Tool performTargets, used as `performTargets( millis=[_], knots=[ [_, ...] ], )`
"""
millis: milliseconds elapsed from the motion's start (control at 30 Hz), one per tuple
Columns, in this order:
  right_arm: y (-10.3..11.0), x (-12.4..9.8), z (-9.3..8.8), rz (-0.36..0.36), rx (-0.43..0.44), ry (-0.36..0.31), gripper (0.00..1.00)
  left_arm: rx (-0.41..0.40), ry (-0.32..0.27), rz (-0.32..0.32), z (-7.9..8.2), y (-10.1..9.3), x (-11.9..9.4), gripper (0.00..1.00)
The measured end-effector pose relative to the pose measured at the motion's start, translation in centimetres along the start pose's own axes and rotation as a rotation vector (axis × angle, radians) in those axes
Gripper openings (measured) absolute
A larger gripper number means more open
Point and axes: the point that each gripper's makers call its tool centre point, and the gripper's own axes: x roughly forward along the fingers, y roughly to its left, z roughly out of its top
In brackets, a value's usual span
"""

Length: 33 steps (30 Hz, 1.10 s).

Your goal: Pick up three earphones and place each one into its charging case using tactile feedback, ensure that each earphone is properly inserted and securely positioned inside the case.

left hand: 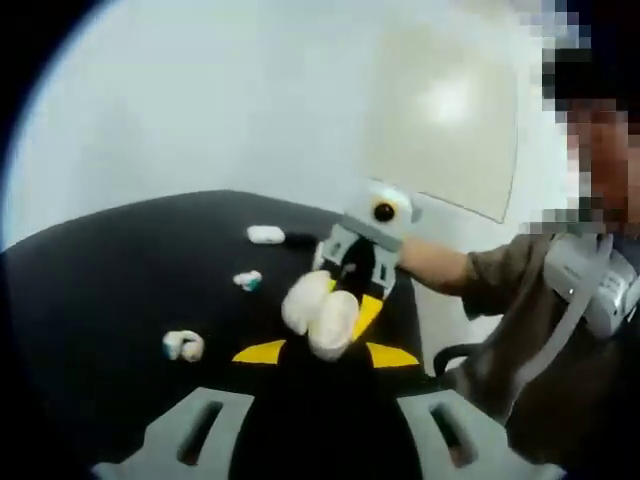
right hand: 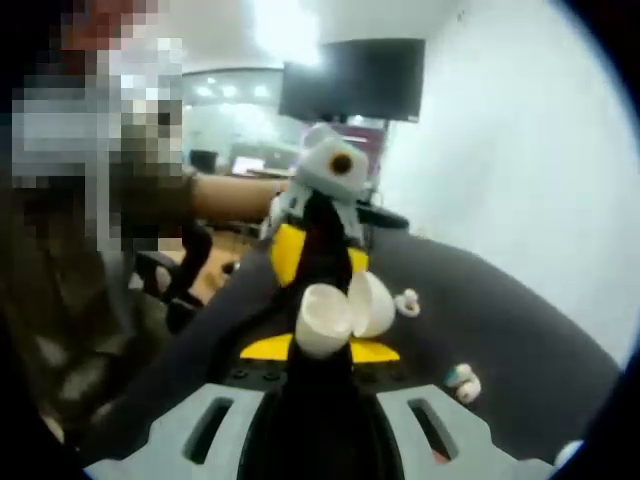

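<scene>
No text, label, brand or number is readable in either view (the pictures are soft and blurred). The wall screen (right hand: 352, 78) in the right gripper view is dark, and the pale panel (left hand: 445, 120) in the left gripper view is blank.

Left gripper view: low over the black surface (left hand: 110, 290), facing the opposite gripper and a white wall. Right gripper view: equally low and close, facing back toward the person and a wall-mounted screen (right hand: 352, 78). Shared: the open white case (left hand: 320, 312) between the two cameras.

Scattered earbuds (left hand: 184, 345) across open tabletop (left hand: 110, 280)
</scene>
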Motion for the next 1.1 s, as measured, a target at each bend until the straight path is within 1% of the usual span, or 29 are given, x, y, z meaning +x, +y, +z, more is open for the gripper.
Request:
performTargets(
  millis=[67, 133, 200, 267, 333, 400, 467, 533, 567, 600, 633, 667, 700, 733, 767, 800, 867, 900, 933, 967, 1000, 1033, 1067, 1100],
  knots=[
    [0.0, 0.0, 0.0, -0.001, 0.0, 0.0, 0.2, 0.019, 0.011, -0.002, -0.1, 0.0, 1.1, 0.24],
    [0.0, -0.1, 0.0, -0.002, 0.001, 0.0, 0.2, 0.024, 0.008, 0.001, 0.0, 0.1, 1.8, 0.21],
    [0.0, -0.2, -0.1, -0.003, 0.01, 0.004, 0.2, 0.021, -0.01, 0.004, 0.3, 0.3, 1.8, 0.19],
    [0.0, -0.2, 0.0, -0.003, 0.012, 0.002, 0.2, 0.013, -0.016, -0.003, 0.2, 0.3, 1.7, 0.19],
    [0.0, -0.2, 0.0, -0.001, 0.014, 0.003, 0.2, 0.032, -0.024, -0.001, 0.2, 0.2, 1.7, 0.19],
    [0.0, -0.2, -0.1, -0.004, 0.021, 0.008, 0.21, 0.03, -0.029, -0.002, 0.2, 0.3, 1.6, 0.18],
    [-0.2, -0.2, 0.0, -0.008, 0.047, 0.015, 0.21, 0.021, -0.028, -0.008, 0.0, 0.4, 1.6, 0.18],
    [-0.3, -0.5, -0.1, -0.011, 0.062, 0.019, 0.25, 0.018, -0.031, -0.007, 0.0, 0.5, 1.5, 0.18],
    [-0.4, -0.7, 0.0, -0.005, 0.084, 0.02, 0.27, 0.024, -0.036, -0.001, 0.0, 0.6, 1.4, 0.18],
    [-0.4, -1.0, 0.4, 0.001, 0.12, 0.005, 0.27, 0.027, -0.038, 0.003, 0.0, 0.7, 1.4, 0.18],
    [-0.5, -1.4, 1.1, 0.003, 0.142, -0.028, 0.27, 0.031, -0.043, 0.01, 0.0, 0.8, 1.3, 0.18],
    [-0.8, -2.0, 1.6, -0.001, 0.151, -0.043, 0.27, 0.031, -0.046, 0.02, 0.0, 1.0, 1.2, 0.18],
    [-1.0, -2.6, 1.7, -0.009, 0.168, -0.032, 0.26, 0.038, -0.052, 0.029, 0.0, 1.1, 1.2, 0.18],
    [-1.8, -3.2, 1.9, -0.049, 0.181, -0.038, 0.25, 0.039, -0.051, 0.031, 0.0, 1.1, 1.2, 0.18],
    [-2.7, -3.8, 2.3, -0.084, 0.171, -0.046, 0.23, 0.04, -0.051, 0.031, 0.0, 1.2, 1.2, 0.18],
    [-3.3, -4.6, 2.9, -0.103, 0.177, -0.051, 0.22, 0.044, -0.052, 0.031, 0.0, 1.2, 1.3, 0.18],
    [-5.0, -5.6, 3.7, -0.16, 0.233, -0.053, 0.21, 0.043, -0.054, 0.029, 0.1, 1.3, 1.3, 0.18],
    [-6.2, -6.0, 3.5, -0.201, 0.257, -0.023, 0.21, 0.045, -0.056, 0.029, 0.1, 1.3, 1.3, 0.18],
    [-7.0, -6.3, 3.2, -0.225, 0.267, 0.003, 0.21, 0.048, -0.057, 0.029, 0.1, 1.3, 1.4, 0.18],
    [-8.3, -6.5, 2.6, -0.262, 0.291, 0.04, 0.21, 0.05, -0.059, 0.03, 0.1, 1.4, 1.4, 0.18],
    [-9.5, -6.7, 1.8, -0.299, 0.337, 0.081, 0.2, 0.053, -0.06, 0.032, 0.1, 1.4, 1.4, 0.18],
    [-10.5, -6.8, 0.9, -0.32, 0.392, 0.124, 0.19, 0.056, -0.061, 0.033, 0.1, 1.4, 1.4, 0.18],
    [-11.4, -6.7, 0.0, -0.336, 0.439, 0.156, 0.16, 0.058, -0.062, 0.034, 0.1, 1.4, 1.4, 0.18],
    [-12.0, -6.4, -0.7, -0.34, 0.48, 0.181, 0.15, 0.059, -0.062, 0.035, 0.1, 1.4, 1.4, 0.18]
  ],
)
